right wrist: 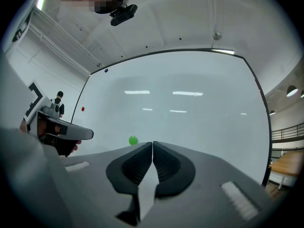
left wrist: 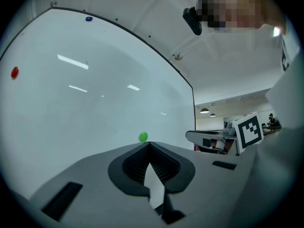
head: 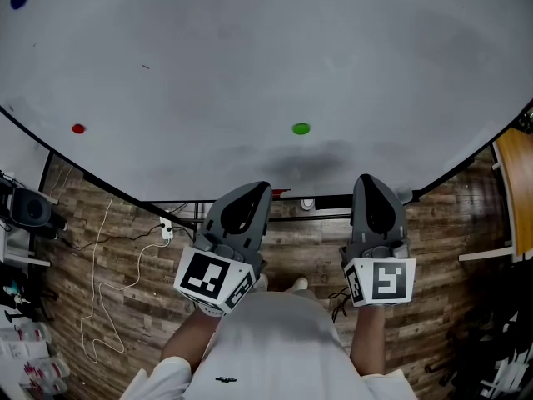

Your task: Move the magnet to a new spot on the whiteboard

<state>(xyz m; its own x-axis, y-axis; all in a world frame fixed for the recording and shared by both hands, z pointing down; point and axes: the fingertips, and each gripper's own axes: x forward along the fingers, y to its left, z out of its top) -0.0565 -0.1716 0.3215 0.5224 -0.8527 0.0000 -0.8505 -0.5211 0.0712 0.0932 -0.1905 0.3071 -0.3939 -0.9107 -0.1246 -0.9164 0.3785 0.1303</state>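
The whiteboard [head: 250, 57] looks smooth and glossy, the floor [head: 450, 248] matt wood.

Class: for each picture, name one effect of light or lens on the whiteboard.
Head view: a soft dark shadow lies on the whiteboard just below the green magnet; left gripper view: bright streaks of glare cross the board; right gripper view: similar glare, and the board's edge bows in a curve.
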